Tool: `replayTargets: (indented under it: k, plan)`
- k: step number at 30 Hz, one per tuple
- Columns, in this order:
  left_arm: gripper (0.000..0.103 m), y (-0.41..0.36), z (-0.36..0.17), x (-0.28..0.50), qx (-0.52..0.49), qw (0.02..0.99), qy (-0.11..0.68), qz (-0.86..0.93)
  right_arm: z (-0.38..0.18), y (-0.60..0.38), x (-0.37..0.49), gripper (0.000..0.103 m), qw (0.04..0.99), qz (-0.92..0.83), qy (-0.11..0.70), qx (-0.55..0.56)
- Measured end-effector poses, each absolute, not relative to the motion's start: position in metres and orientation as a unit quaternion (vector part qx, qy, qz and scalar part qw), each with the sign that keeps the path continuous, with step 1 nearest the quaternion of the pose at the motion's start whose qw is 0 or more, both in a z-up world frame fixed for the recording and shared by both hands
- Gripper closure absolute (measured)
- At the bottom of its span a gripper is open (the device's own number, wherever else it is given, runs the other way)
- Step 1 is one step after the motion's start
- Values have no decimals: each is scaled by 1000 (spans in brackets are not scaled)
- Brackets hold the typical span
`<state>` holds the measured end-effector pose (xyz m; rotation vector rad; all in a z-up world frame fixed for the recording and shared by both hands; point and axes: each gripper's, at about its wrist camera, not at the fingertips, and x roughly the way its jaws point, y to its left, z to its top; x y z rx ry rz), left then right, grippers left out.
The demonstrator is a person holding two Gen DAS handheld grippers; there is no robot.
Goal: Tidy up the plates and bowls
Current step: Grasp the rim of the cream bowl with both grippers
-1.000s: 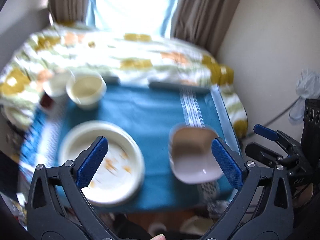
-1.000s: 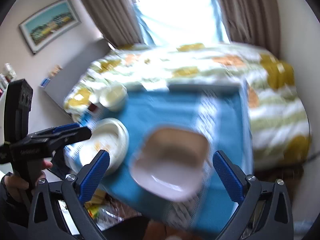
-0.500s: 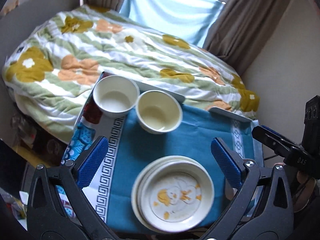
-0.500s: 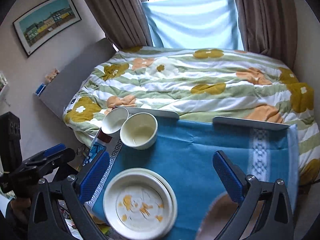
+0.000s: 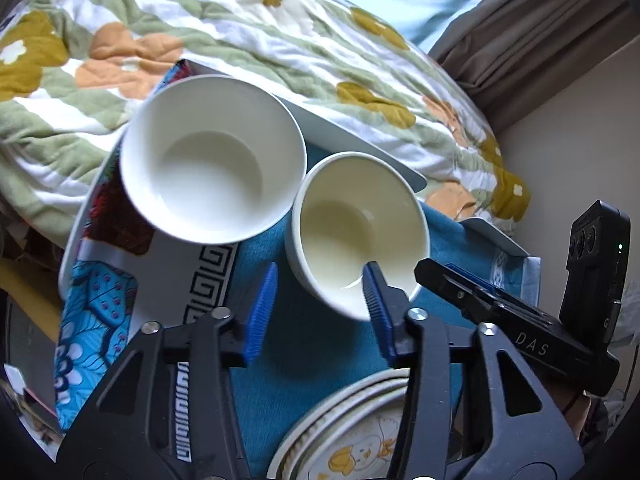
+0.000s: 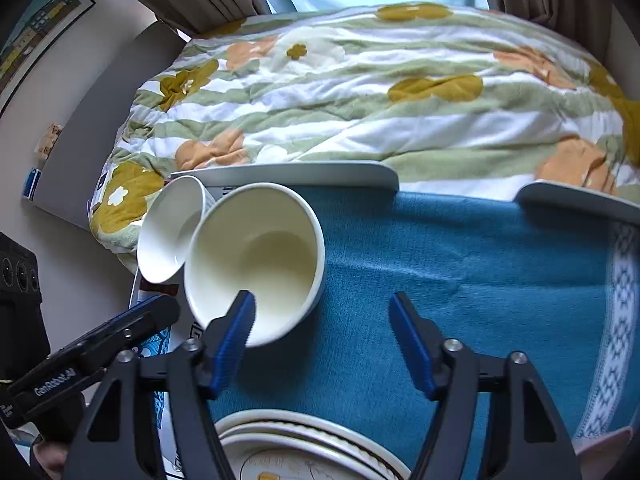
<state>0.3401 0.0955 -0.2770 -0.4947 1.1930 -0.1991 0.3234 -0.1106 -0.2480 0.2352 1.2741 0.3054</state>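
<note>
Both approaching the cream bowl [image 5: 360, 232] at frame centre on the table [image 6: 460, 264] — left hand-held gripper [image 5: 318, 308] and right hand-held gripper [image 6: 322, 340] released, straddling its near rim — next, clench and nest it into the white bowl [image 5: 212, 156]

Floral quilt [image 6: 360, 100]; brown curtains [image 5: 532, 36] — daylight

Both tools advanced toward cream bowl [image 5: 358, 232]; left tool [image 5: 318, 312] narrowed, apparently straddling rim.

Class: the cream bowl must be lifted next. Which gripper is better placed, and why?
Left. The left gripper straddles the cream bowl at its near rim, one finger inside. The right gripper mostly spans bare blue cloth.
</note>
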Motion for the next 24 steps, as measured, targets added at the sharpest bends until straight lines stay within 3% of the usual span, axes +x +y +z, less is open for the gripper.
replayTargets:
  k: [5, 13, 24]
  plan:
    - [75, 88, -292, 355, -216, 790, 568, -86, -261, -109, 333, 65, 779, 143, 597, 125]
    - [88, 92, -302, 368, -200, 791, 573, -72, -269, -99, 338, 86, 774, 163, 599, 128]
    - [88, 83, -288, 363, -163, 806, 565, -72, -263, -104, 336, 87, 782, 165, 586, 130]
